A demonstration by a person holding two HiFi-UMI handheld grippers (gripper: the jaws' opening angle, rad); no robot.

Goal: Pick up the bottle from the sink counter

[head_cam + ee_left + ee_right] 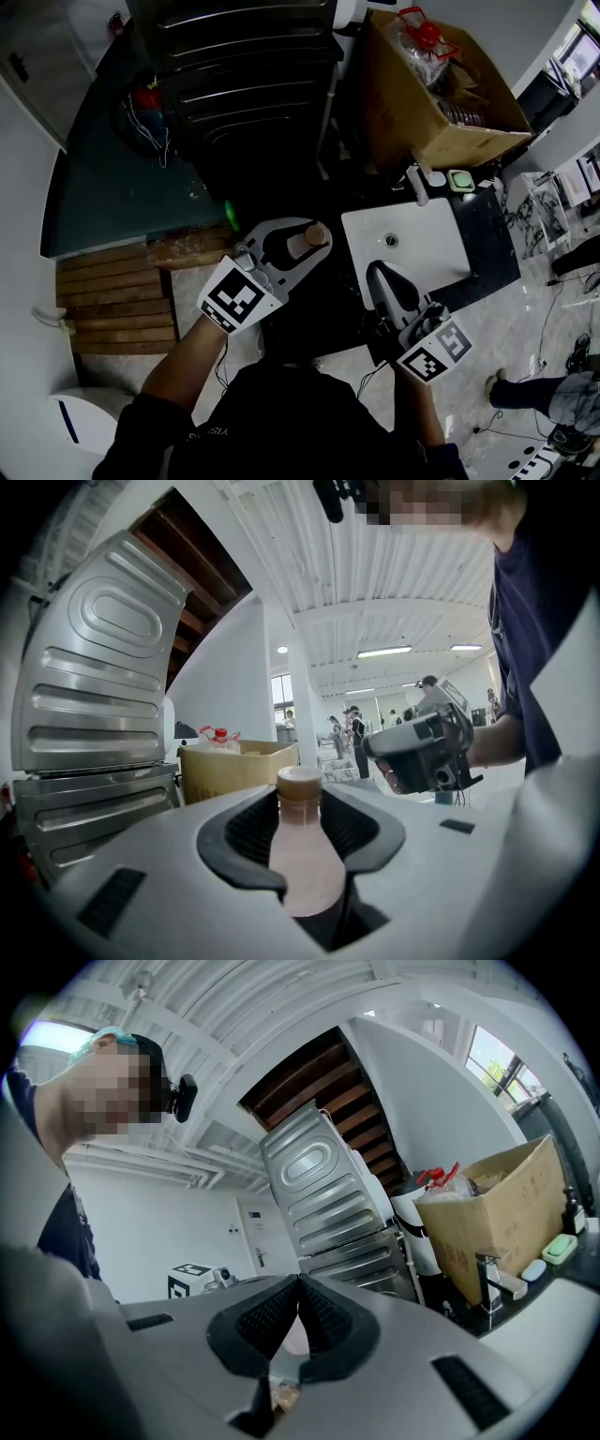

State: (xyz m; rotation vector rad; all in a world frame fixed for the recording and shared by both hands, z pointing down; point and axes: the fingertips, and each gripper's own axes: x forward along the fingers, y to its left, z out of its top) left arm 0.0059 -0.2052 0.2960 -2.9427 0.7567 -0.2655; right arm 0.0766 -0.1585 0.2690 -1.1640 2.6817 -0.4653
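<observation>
The dark counter (pixel 487 255) runs along the right of the head view, with a cardboard box (pixel 441 98) at the upper right and a white sink basin (pixel 412 246) set into it at centre right. Just left of the basin, at frame centre, the left tool (pixel 305 240) has its jaws spread wide and clamped on the body of a pale pink bottle (pixel 302 847), whose tan cap rises past the pads. The right tool (pixel 380 274), over the basin's near edge, is clenched tip to tip on nothing.
</observation>
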